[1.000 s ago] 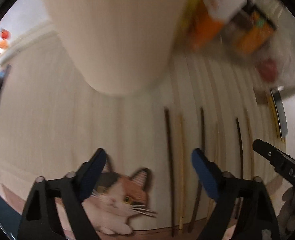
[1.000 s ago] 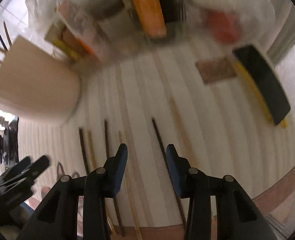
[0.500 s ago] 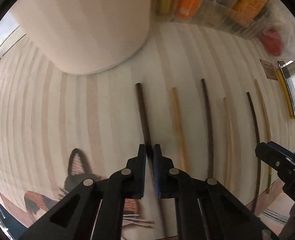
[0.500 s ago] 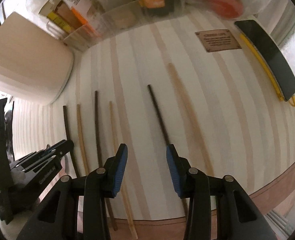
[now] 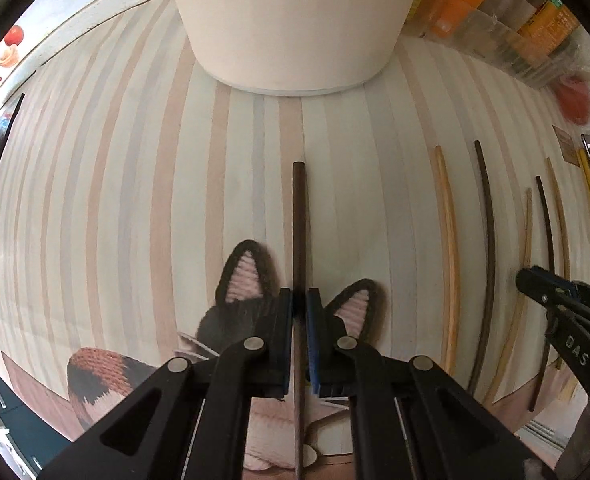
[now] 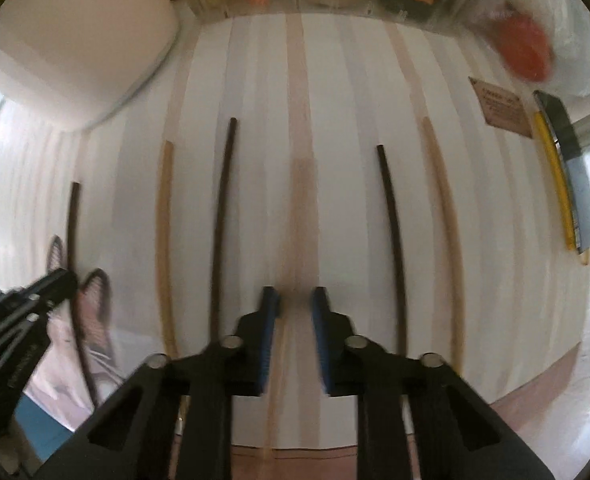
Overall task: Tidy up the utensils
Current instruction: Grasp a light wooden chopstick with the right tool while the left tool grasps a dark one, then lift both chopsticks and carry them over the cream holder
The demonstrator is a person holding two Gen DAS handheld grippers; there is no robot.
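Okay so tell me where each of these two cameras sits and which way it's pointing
Left wrist: rides the left gripper, looking along its fingers, shut on a dark chopstick, toward the cream holder; the right gripper shows at right.
Right wrist: rides the right gripper, jaws apart over a light chopstick; left gripper at left.
Shared: striped mat, chopstick row, holder.

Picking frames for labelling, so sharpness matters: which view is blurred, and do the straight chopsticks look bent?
Left wrist view: sharp; the dark chopstick in the left gripper reads straight, but side chopsticks bow from fisheye. Right wrist view: motion-smeared, the light chopstick at the right gripper is a faint streak.
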